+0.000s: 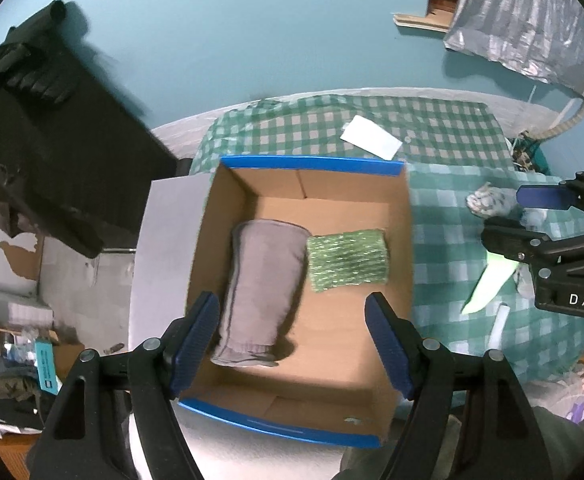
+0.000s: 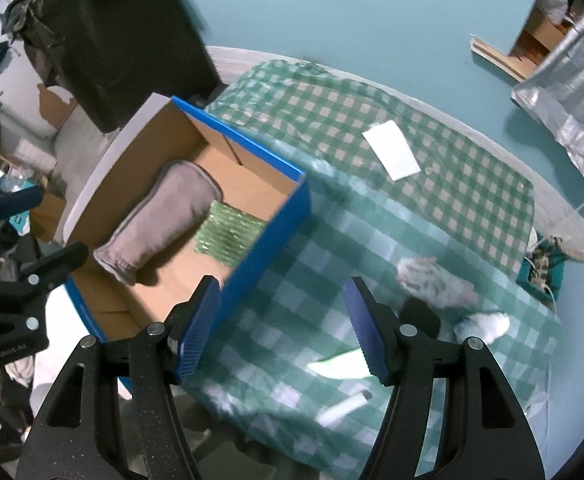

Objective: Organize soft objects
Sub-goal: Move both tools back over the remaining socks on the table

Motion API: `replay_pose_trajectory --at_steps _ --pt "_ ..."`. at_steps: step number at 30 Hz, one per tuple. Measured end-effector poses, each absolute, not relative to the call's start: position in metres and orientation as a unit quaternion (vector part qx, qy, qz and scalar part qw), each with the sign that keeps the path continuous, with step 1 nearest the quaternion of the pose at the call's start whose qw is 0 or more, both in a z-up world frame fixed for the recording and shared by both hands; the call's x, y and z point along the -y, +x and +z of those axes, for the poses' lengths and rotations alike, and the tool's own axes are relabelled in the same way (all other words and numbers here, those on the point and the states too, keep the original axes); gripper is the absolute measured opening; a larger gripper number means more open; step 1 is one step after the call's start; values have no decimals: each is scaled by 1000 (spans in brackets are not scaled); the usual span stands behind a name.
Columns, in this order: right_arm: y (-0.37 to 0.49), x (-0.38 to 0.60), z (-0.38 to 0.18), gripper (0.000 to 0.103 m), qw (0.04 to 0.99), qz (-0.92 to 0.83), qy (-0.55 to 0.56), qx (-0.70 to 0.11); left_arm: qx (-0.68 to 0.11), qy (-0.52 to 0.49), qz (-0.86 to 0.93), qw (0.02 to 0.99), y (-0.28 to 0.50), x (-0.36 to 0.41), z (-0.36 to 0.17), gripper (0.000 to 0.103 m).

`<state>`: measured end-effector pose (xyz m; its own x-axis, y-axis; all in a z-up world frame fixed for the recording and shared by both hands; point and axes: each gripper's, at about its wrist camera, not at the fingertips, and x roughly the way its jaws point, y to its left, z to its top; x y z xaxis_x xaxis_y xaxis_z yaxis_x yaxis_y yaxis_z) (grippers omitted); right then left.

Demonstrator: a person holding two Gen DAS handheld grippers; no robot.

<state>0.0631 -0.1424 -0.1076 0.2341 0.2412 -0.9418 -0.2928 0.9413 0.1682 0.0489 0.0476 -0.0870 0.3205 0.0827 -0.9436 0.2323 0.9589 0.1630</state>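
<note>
An open cardboard box with blue edges (image 1: 312,166) (image 2: 268,232) stands on a green checked cloth. Inside lie a folded grey towel (image 1: 260,284) (image 2: 160,216) and a green bubble-wrap pad (image 1: 346,260) (image 2: 228,232). My left gripper (image 1: 292,340) is open and empty, hovering over the box's near part. My right gripper (image 2: 282,328) is open and empty above the cloth, right of the box; it also shows in the left wrist view (image 1: 504,212). A grey-white soft bundle (image 1: 488,200) (image 2: 432,280), a white soft item (image 2: 482,326) and a pale green piece (image 1: 488,284) (image 2: 340,364) lie on the cloth.
A white card (image 1: 372,138) (image 2: 392,154) lies on the far cloth. A small white roll (image 1: 498,326) (image 2: 344,406) lies near the front edge. A black bag-covered object (image 1: 52,140) stands left. A silver foil sheet (image 1: 524,20) hangs at the back right. Clutter fills the left floor.
</note>
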Motion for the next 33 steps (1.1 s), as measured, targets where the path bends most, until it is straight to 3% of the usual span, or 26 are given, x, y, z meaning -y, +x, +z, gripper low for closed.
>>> replay_pose_trajectory --at_steps 17,33 --pt "30 255 -116 66 788 96 14 -608 -572 179 -106 794 32 37 -85 78" --pt "9 312 -154 66 769 60 53 -635 -591 227 -169 755 24 113 -128 78"
